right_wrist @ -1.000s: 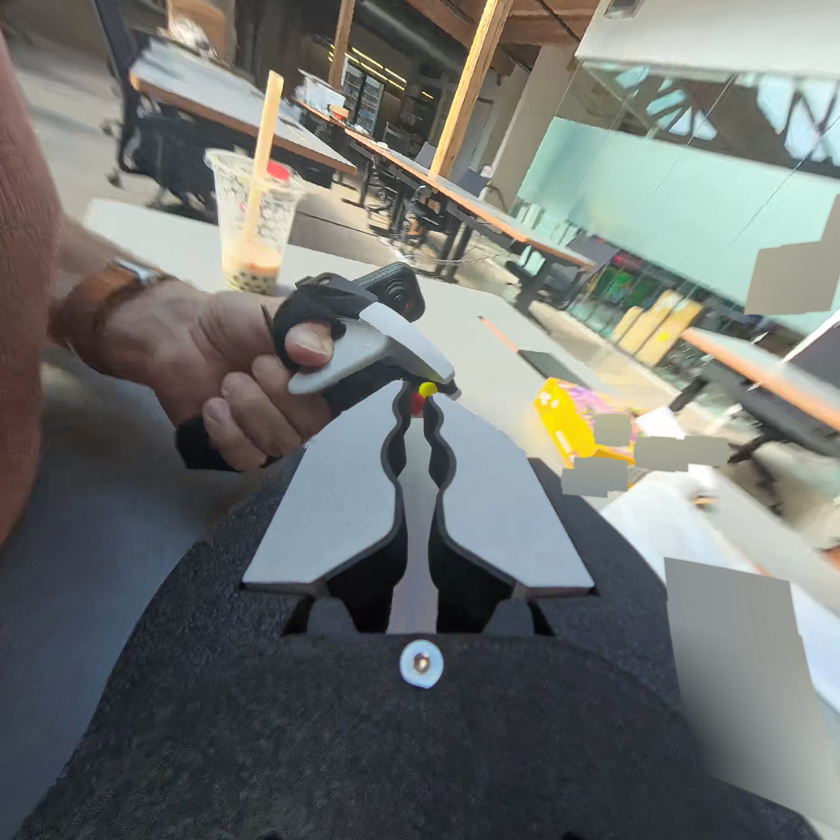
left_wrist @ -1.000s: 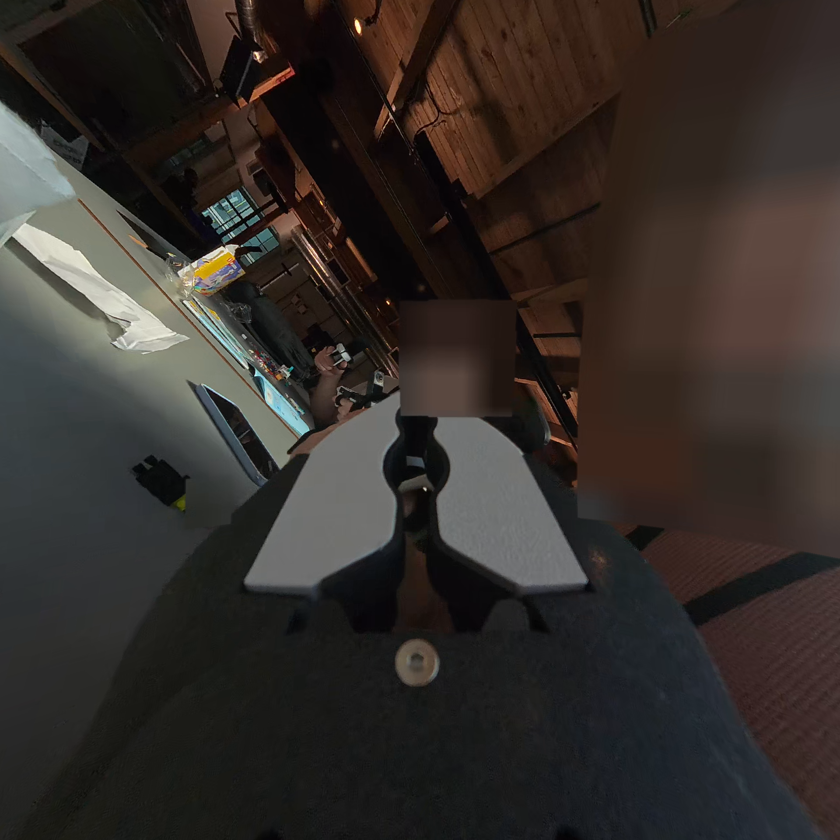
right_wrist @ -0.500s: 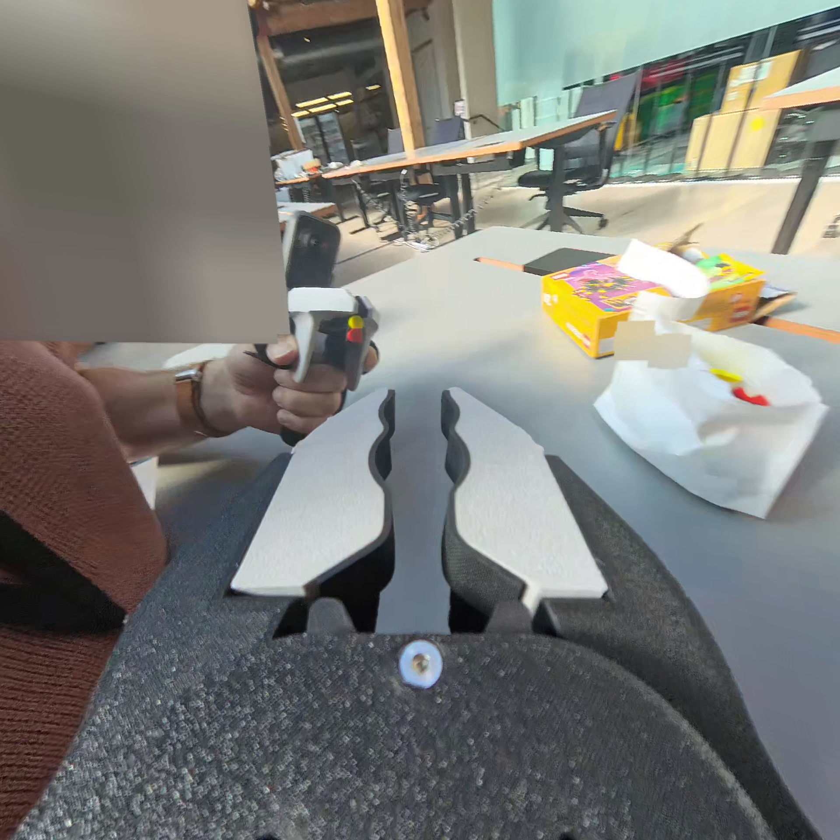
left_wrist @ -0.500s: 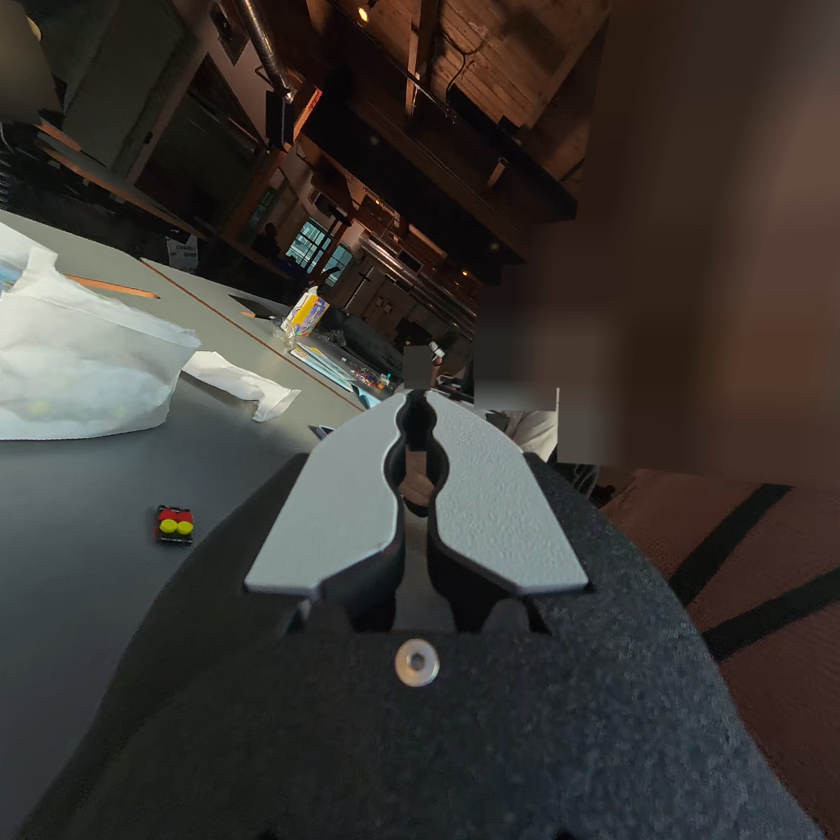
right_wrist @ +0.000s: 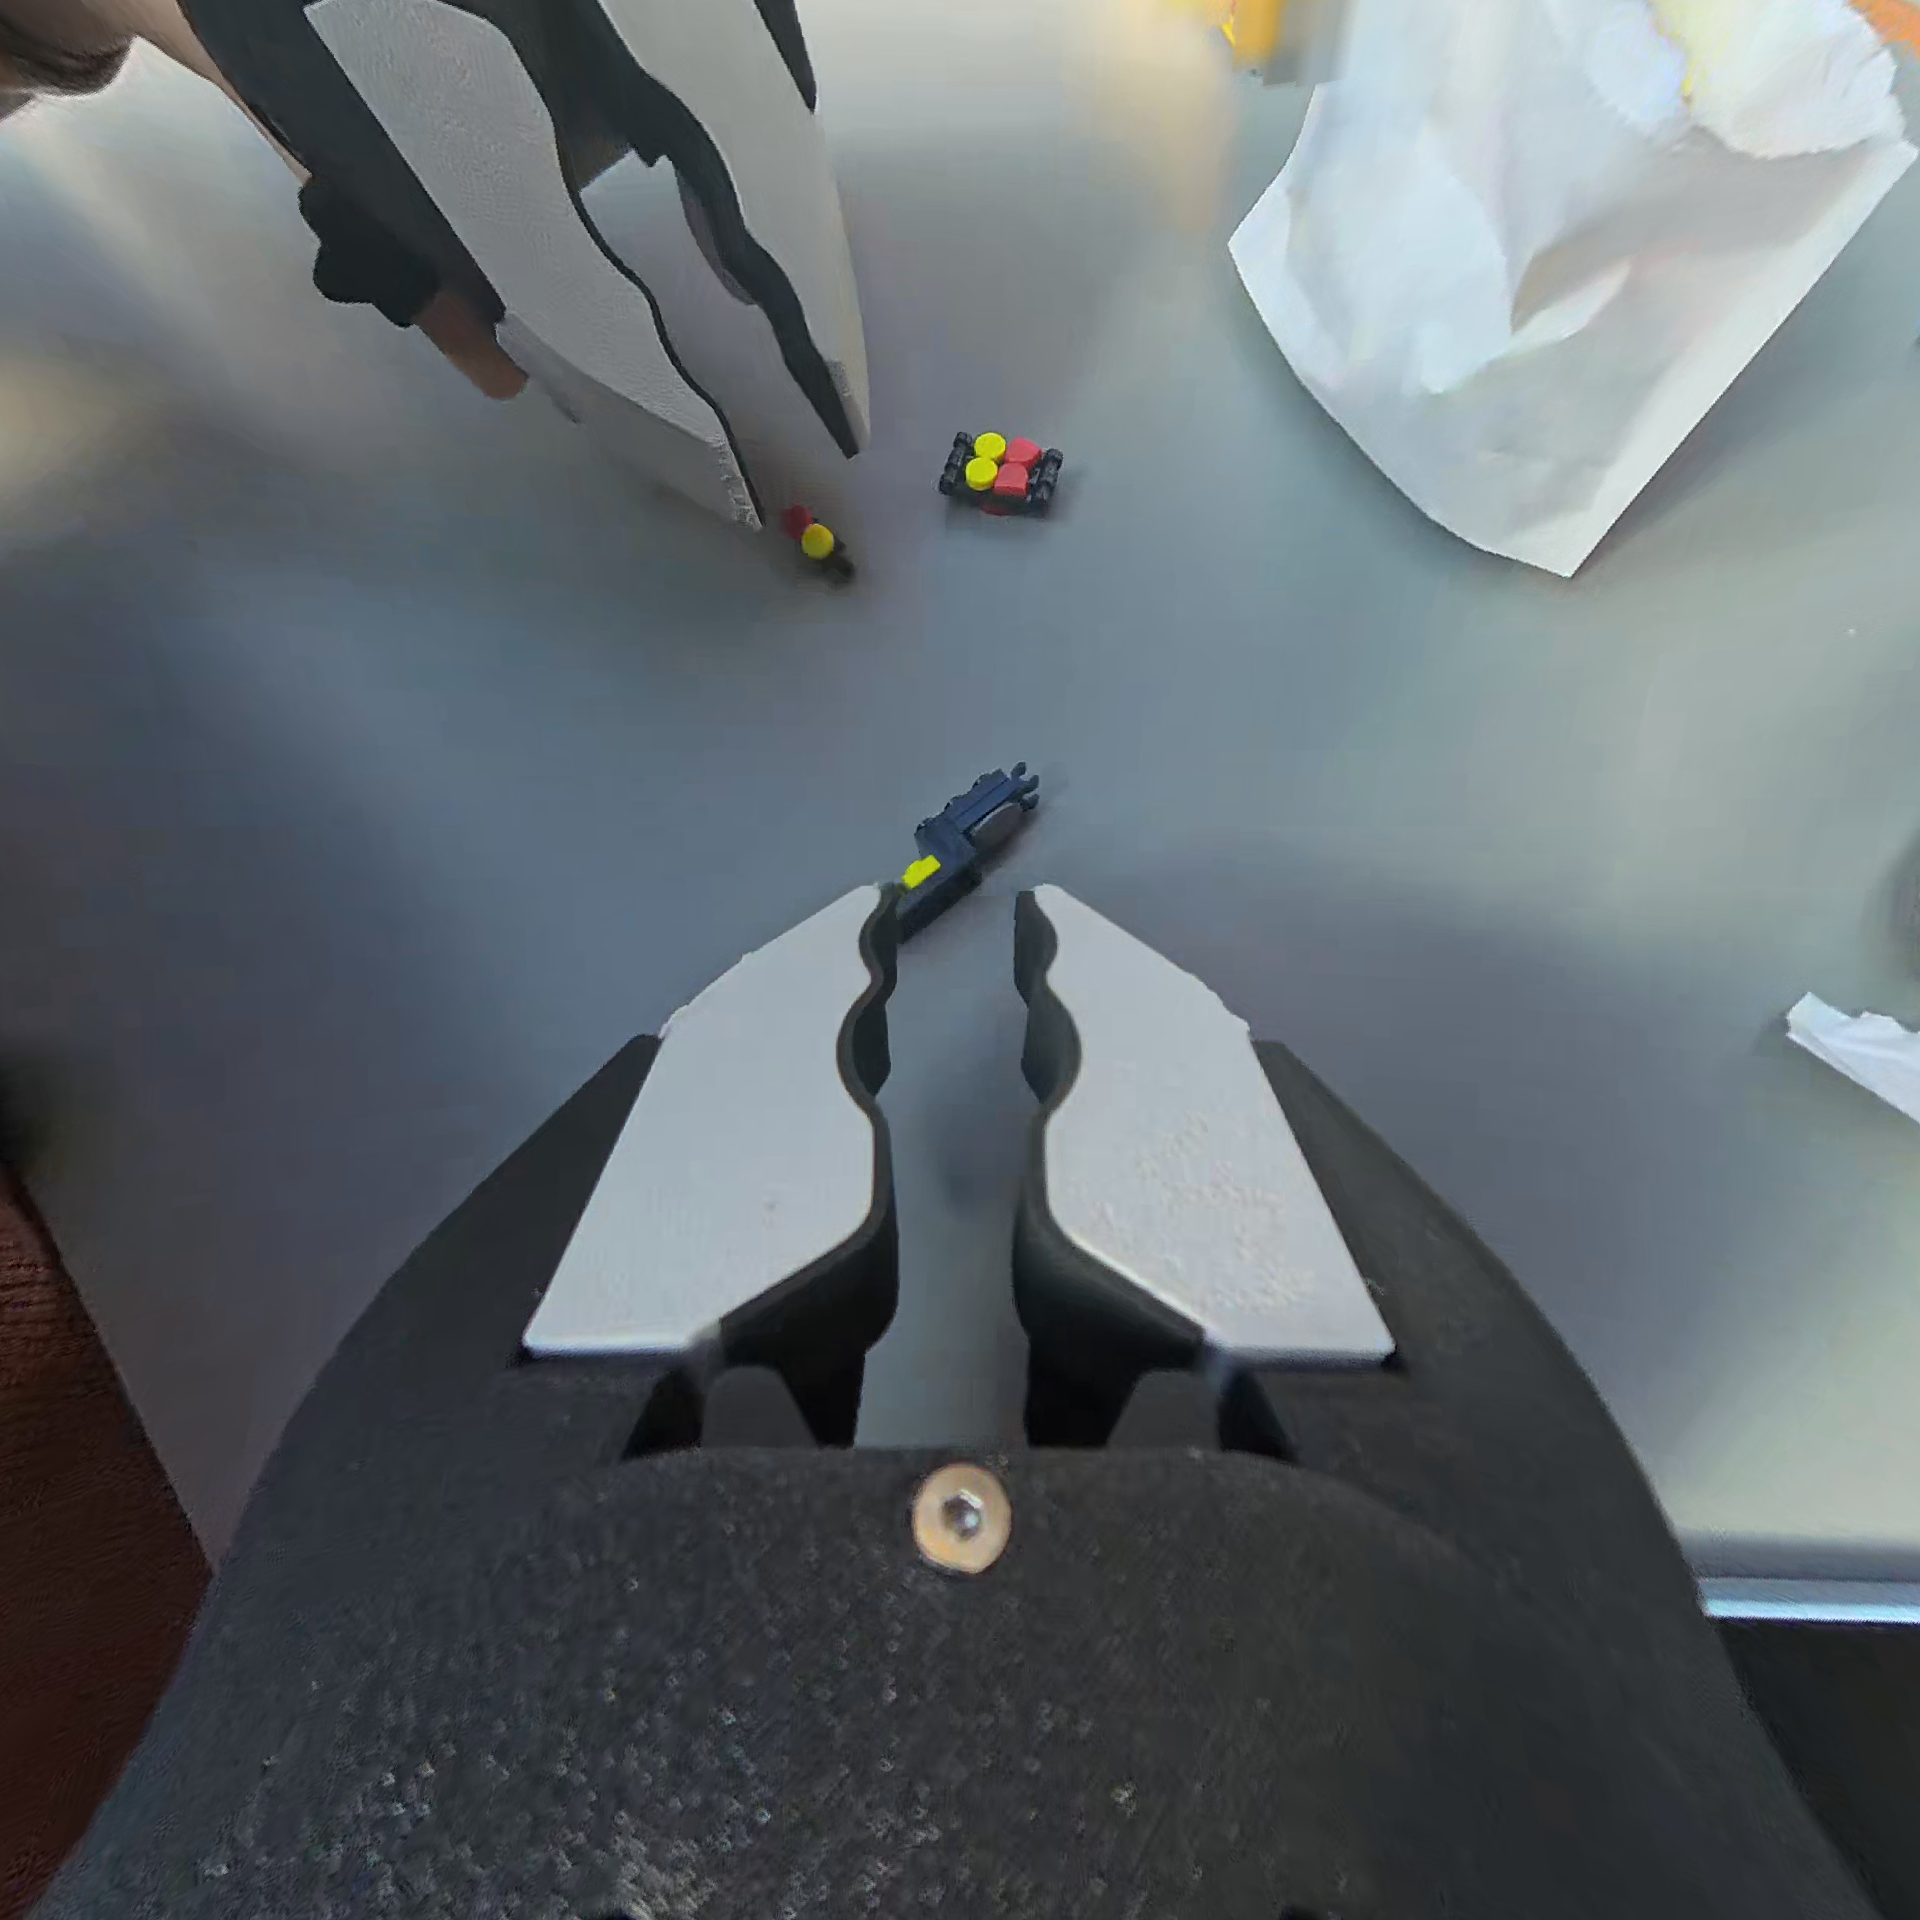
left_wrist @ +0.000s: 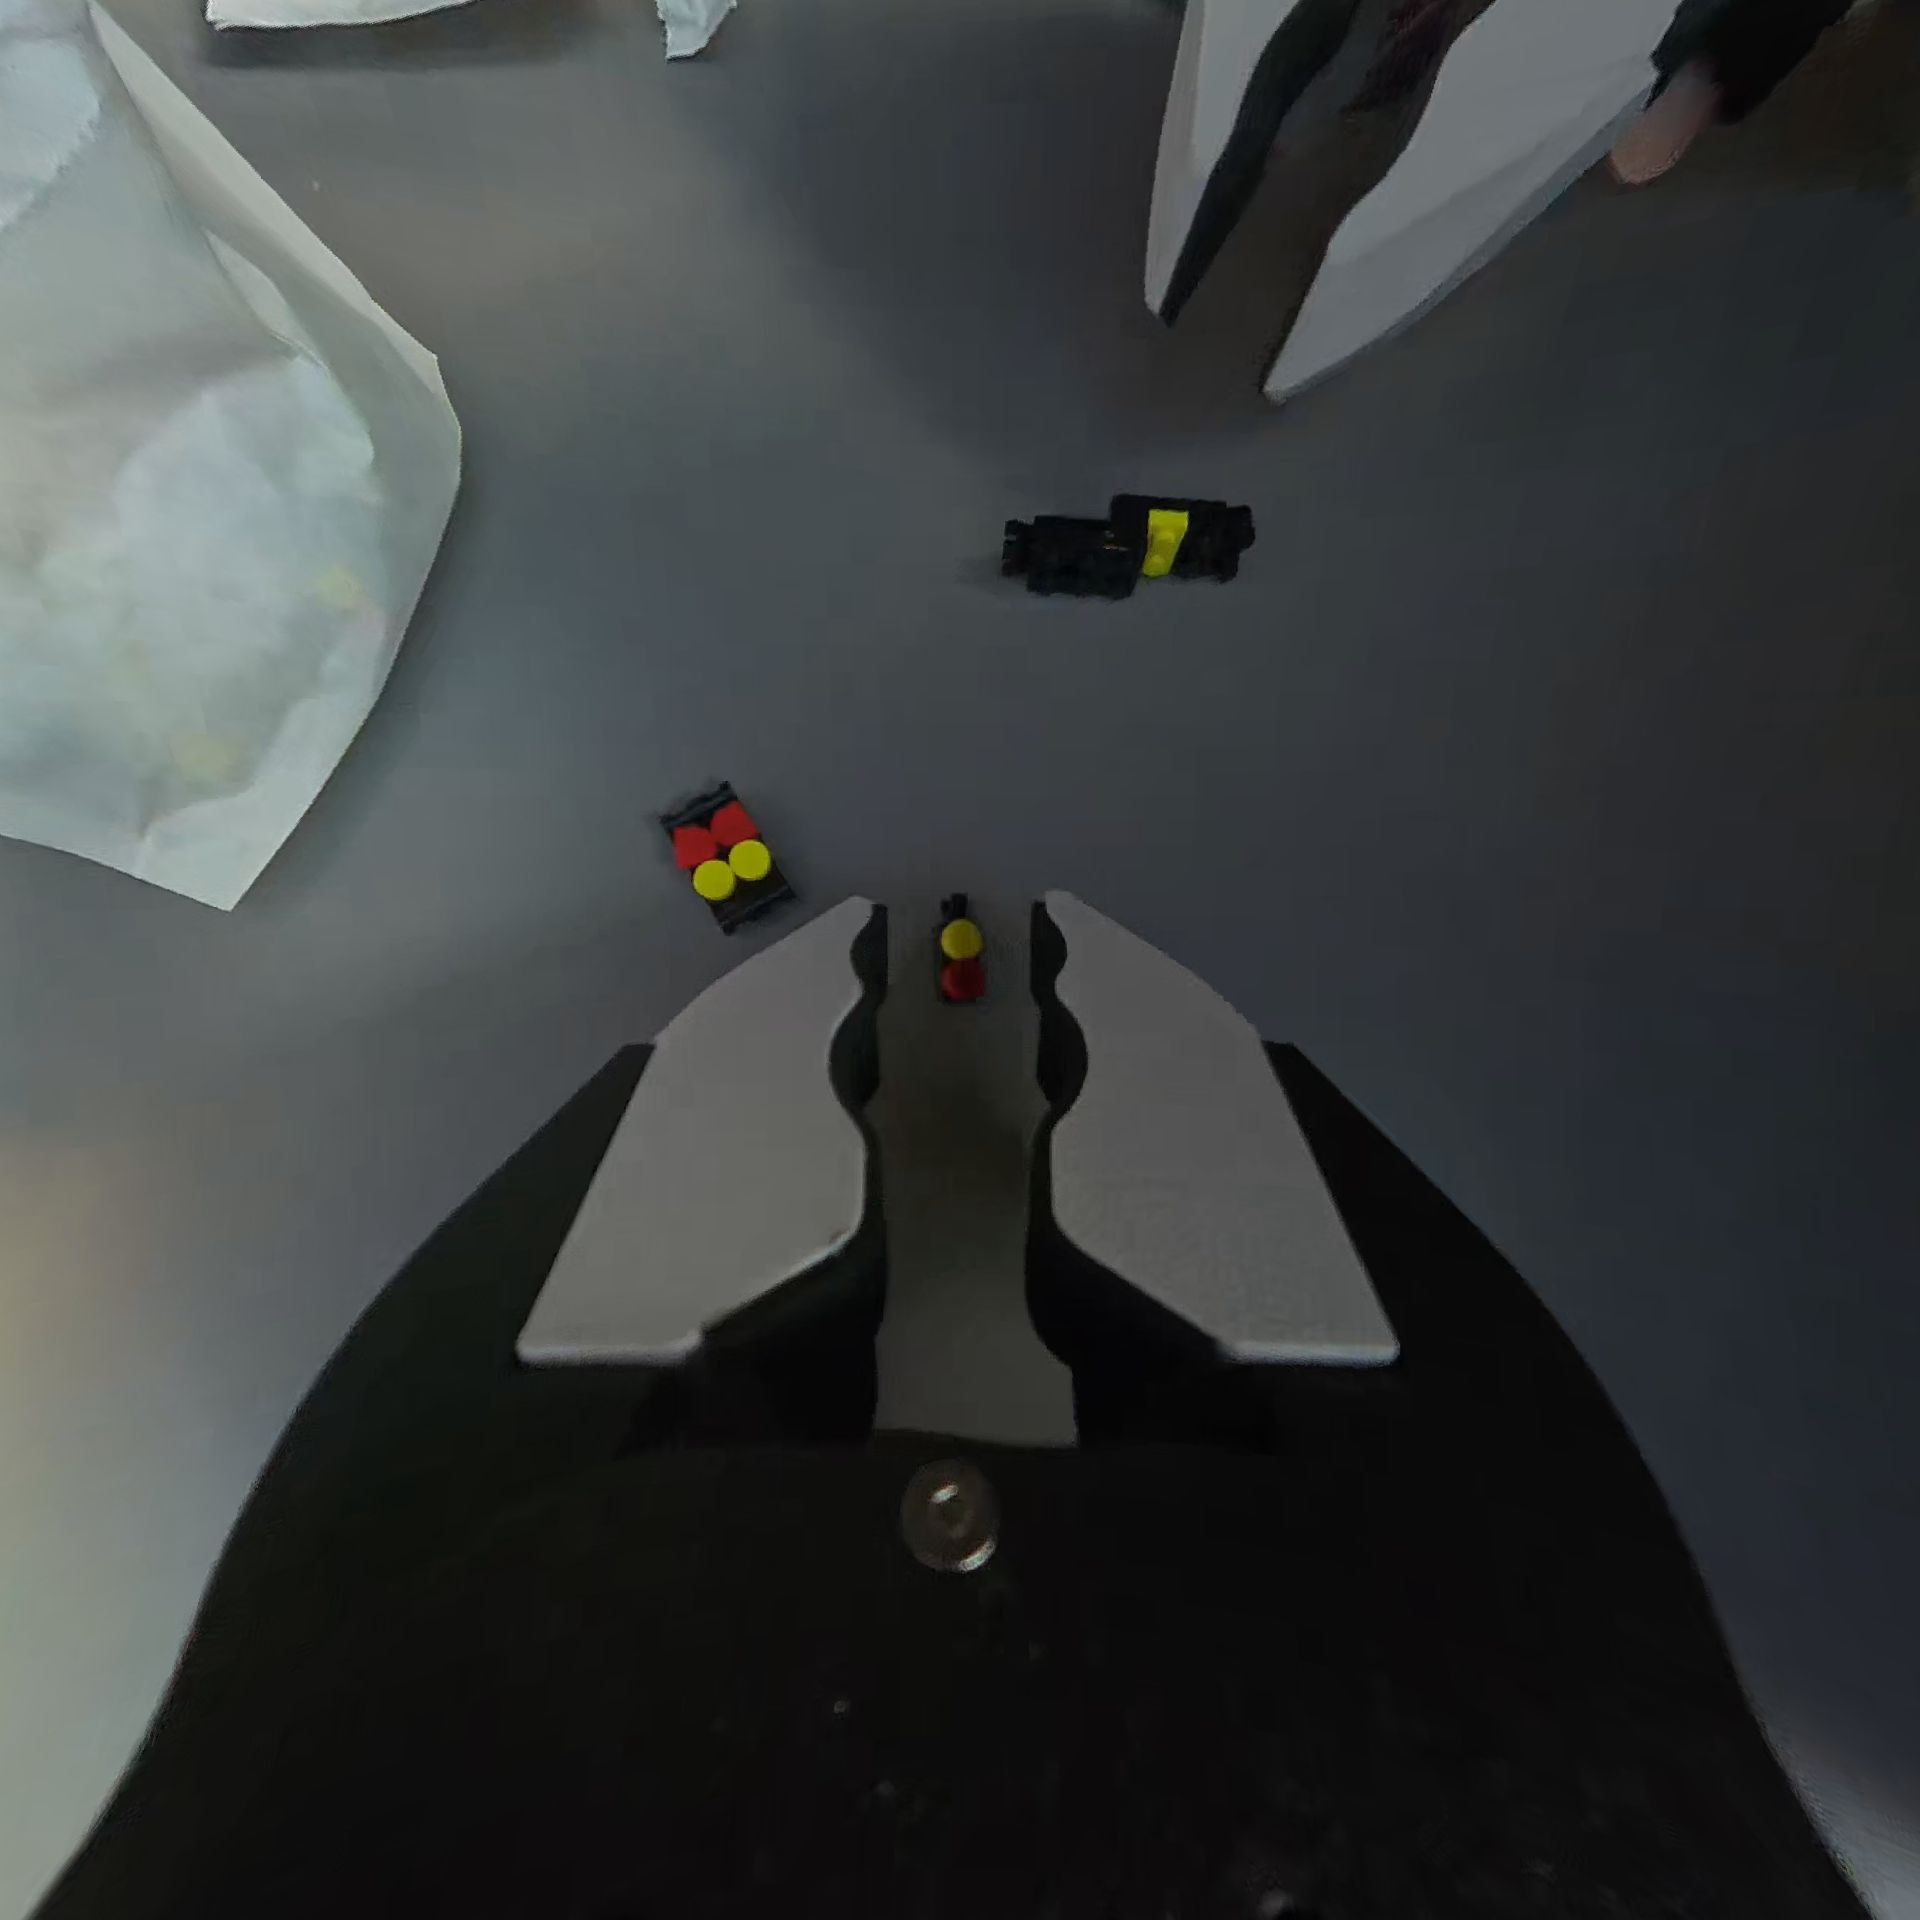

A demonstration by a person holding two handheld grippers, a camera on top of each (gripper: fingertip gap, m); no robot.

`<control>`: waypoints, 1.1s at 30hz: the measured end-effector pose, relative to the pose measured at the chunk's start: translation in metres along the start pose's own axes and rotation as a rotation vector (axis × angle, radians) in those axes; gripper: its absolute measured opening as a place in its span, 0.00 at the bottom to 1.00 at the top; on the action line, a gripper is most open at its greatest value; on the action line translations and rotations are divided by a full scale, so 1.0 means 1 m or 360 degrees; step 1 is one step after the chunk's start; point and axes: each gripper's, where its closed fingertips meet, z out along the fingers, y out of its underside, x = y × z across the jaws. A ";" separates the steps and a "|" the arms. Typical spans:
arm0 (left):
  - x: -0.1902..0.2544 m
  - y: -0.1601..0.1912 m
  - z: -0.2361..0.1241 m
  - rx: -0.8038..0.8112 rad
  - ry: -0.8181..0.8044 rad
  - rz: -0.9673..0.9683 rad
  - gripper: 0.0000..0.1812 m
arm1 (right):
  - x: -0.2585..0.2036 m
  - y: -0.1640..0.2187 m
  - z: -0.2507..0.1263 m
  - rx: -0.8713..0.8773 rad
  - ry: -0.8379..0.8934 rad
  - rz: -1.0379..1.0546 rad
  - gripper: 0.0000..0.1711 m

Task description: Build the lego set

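Note:
My left gripper [left_wrist: 956, 906] is open and low over the grey table [left_wrist: 1455, 831]. A small black piece with one yellow and one red stud [left_wrist: 960, 954] lies between its fingertips, with a gap on each side. A black plate with two red and two yellow studs [left_wrist: 727, 854] lies just to its left. My right gripper [right_wrist: 951, 896] is open. A black assembly with a yellow part [right_wrist: 966, 842] lies on the table just beyond its tips, close to the left fingertip [right_wrist: 868, 904]. That assembly also shows in the left wrist view [left_wrist: 1127, 545].
A white paper bag [right_wrist: 1558, 260] lies at the far right of the right wrist view and at the left of the left wrist view [left_wrist: 187, 520]. A white paper scrap [right_wrist: 1860, 1049] lies at the right. The table's near edge [right_wrist: 1808, 1590] runs at lower right. About 11 cm separates my left fingertips from my right.
Both grippers swung down from looking across the room to the table. My left gripper, shut on the small red-and-yellow piece before, has opened, and the piece now lies between its fingers. The right gripper opened.

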 end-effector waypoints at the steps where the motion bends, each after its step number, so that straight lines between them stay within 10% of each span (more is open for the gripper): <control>1: 0.000 -0.004 -0.003 0.0055 -0.0007 0.0001 0.18 | -0.004 0.000 0.001 0.0005 -0.0027 0.0006 0.12; 11: -0.006 -0.005 -0.025 0.0345 -0.0126 -0.0127 0.19 | -0.009 0.015 0.037 -0.0201 0.0177 0.0021 0.18; 18: 0.016 -0.045 -0.013 0.0530 -0.0082 0.0203 0.18 | -0.013 -0.014 0.024 0.0150 -0.0045 0.0186 0.05; 26: 0.030 -0.088 -0.031 0.0986 -0.0182 0.0390 0.14 | -0.017 -0.053 -0.020 0.0343 0.0374 -0.0431 0.05; 33: 0.042 -0.096 -0.035 0.1043 -0.0016 0.0330 0.12 | -0.032 -0.057 -0.018 0.0428 -0.0031 0.0018 0.05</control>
